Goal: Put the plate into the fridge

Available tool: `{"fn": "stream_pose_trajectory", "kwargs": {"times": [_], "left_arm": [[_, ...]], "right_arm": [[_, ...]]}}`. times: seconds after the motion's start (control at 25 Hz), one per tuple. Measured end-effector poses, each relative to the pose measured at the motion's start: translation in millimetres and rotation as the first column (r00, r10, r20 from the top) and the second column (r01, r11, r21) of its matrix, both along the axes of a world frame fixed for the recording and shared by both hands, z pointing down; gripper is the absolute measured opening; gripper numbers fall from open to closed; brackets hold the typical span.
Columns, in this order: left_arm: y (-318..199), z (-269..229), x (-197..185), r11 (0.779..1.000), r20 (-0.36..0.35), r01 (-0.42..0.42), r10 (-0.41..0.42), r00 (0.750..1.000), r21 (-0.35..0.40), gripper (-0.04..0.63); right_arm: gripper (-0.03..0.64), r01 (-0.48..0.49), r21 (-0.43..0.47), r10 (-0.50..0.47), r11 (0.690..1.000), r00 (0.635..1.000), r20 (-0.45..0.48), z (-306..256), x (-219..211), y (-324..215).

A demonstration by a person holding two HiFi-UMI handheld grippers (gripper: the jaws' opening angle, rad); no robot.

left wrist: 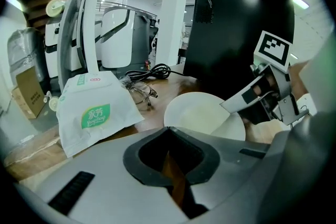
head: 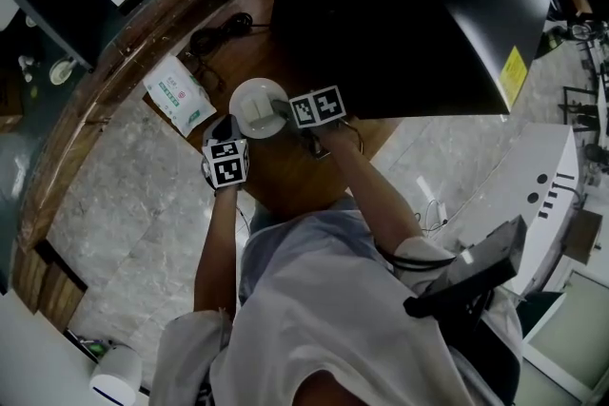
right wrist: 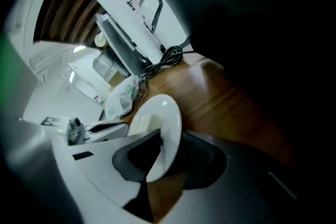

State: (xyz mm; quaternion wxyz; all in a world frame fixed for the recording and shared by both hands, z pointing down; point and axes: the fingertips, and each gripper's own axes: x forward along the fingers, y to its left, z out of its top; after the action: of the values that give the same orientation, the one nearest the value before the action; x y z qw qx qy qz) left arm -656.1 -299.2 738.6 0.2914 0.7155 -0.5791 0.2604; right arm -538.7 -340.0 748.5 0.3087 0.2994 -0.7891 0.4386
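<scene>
Well, the black fridge (head: 409,5) fills one o'clock of the head view, with the wooden table (head: 252,57) beside it. A white bag (head: 179,93) lies at nine o'clock of the plate (head: 255,105), which is on this table. The right gripper (right wrist: 164,157) is clamped on the plate's rim. The left gripper (left wrist: 169,150), at seven o'clock, has its fingertips together and holds nothing.

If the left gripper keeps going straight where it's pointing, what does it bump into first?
Most likely the wooden table, just short of the white plate. Depth is hard to judge, so it could catch the plate's near rim instead.
</scene>
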Motion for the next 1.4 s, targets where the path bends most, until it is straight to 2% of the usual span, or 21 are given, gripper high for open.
{"fn": "stream_pose_trajectory", "kwargs": {"times": [0.08, 0.12, 0.2, 0.28, 0.68, 1.0, 1.12, 1.28, 1.4], "left_arm": [[-1, 1, 0, 1.0, -0.001, -0.004, 0.004, 1.0, 0.002, 0.018], [-1, 2, 0, 1.0, 0.003, -0.013, 0.013, 1.0, -0.002, 0.018], [1, 5, 1, 0.999, 0.024, -0.039, 0.039, 0.999, -0.006, 0.018], [3, 6, 2, 0.998, 0.045, -0.062, 0.062, 0.997, -0.005, 0.018], [29, -3, 9, 0.988, 0.109, -0.157, 0.155, 0.982, 0.007, 0.02], [60, -24, 16, 0.977, 0.064, -0.207, 0.204, 0.977, 0.049, 0.02], [71, -36, 35, 0.965, 0.073, -0.252, 0.246, 0.966, 0.075, 0.02], [75, -55, 71, 0.933, 0.133, -0.339, 0.323, 0.937, 0.119, 0.02], [80, -68, 98, 0.925, 0.104, -0.347, 0.334, 0.937, 0.152, 0.02]], "right_arm": [[0.098, -0.046, -0.096, 0.058, 0.994, 0.99, 0.132, -2, -4, 9], [0.075, -0.079, -0.148, 0.109, 0.986, 0.972, 0.208, -4, -6, 12], [0.043, -0.152, -0.238, 0.228, 0.959, 0.915, 0.334, -11, -8, 16], [0.035, -0.2, -0.276, 0.3, 0.94, 0.87, 0.392, -15, -7, 19], [0.031, -0.251, -0.235, 0.331, 0.939, 0.847, 0.415, -34, -2, 57], [0.032, -0.322, -0.201, 0.379, 0.925, 0.813, 0.443, -57, 10, 98], [0.031, -0.354, -0.185, 0.4, 0.917, 0.798, 0.452, -69, 29, 114], [0.031, -0.384, -0.157, 0.41, 0.91, 0.781, 0.47, -86, 60, 123], [0.032, -0.405, -0.136, 0.417, 0.904, 0.767, 0.487, -99, 88, 134]]}}
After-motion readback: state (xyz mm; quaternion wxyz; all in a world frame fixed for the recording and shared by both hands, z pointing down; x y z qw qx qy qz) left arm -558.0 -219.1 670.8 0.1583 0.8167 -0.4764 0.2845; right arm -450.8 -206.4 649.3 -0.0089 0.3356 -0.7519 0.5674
